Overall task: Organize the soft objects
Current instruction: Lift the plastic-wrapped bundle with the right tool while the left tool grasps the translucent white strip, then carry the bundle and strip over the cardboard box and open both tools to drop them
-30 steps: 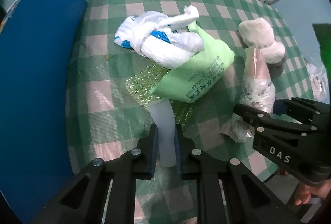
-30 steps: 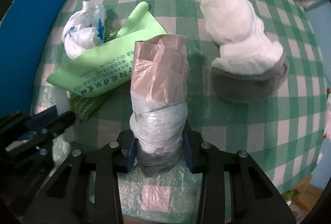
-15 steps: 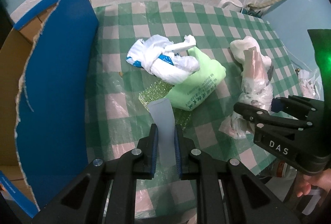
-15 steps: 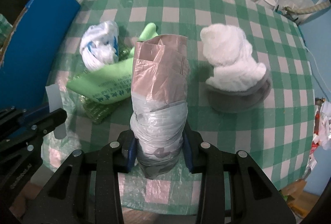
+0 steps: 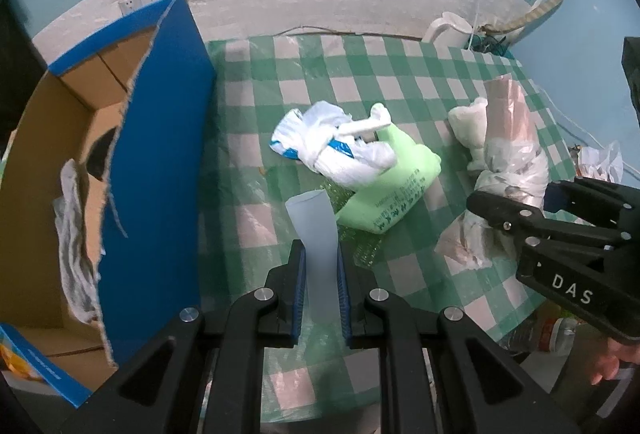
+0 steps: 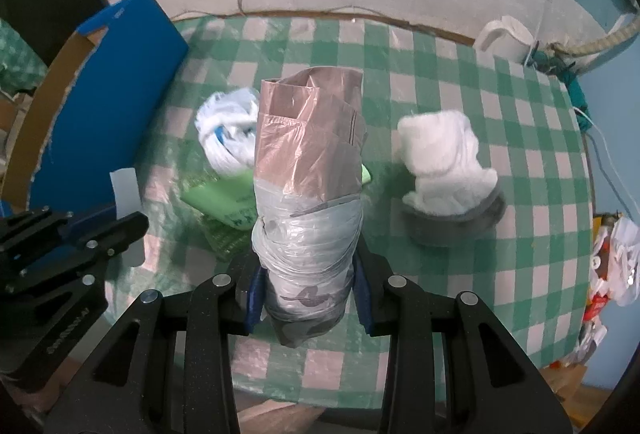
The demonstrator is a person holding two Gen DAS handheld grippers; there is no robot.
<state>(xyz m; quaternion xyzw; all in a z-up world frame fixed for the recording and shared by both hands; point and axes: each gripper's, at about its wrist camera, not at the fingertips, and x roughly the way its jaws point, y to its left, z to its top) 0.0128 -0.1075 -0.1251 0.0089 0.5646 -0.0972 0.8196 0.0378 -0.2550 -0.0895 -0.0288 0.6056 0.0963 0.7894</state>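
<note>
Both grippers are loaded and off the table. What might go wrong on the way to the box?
The right gripper clamps only the bottom of the tall plastic bag roll; its loose top may unfurl or tip. The pale sheet in the left gripper is thin and may slip. The box's torn blue flap could snag either.

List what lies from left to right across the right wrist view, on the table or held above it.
blue cardboard box → pale sheet → knotted white bag → held plastic-bag roll → white fluffy cloth → white jug
</note>
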